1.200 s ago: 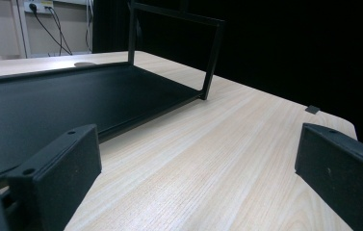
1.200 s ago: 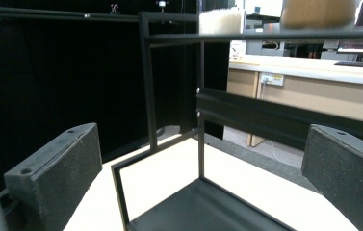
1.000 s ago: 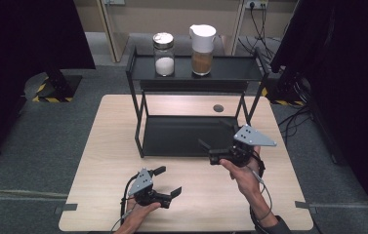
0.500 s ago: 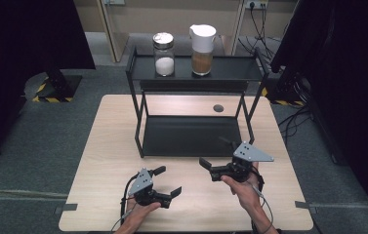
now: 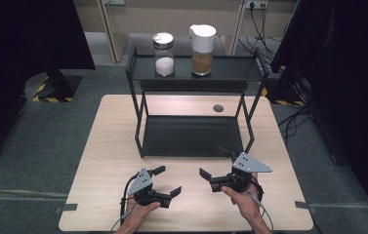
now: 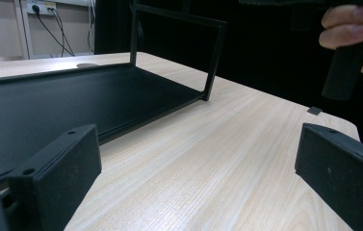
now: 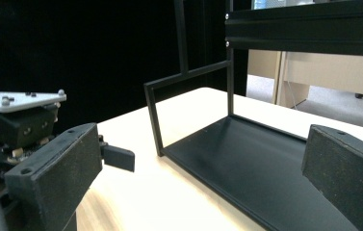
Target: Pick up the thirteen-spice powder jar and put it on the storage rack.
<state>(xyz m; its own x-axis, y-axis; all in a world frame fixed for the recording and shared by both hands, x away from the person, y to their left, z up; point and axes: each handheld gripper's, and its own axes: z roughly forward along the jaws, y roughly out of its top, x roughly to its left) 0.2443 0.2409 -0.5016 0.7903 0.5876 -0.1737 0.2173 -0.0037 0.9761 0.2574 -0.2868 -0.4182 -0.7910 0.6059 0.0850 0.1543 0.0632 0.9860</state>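
Both jaws gape wide: left hand-held gripper (image 5: 168,180) and right hand-held gripper (image 5: 217,163) hover near the black metal rack (image 5: 191,136).

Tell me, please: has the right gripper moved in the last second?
Yes. In the high view the right gripper has come back toward the person, away from the black rack; earlier it was by the rack's front right leg. Its jaws are open.

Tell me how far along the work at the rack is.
Nothing looks done: the salt jar and the brown jar stand on the rack's top shelf. Nothing is in hand: left gripper and right gripper are open above the table. Any handling of the jars is left.
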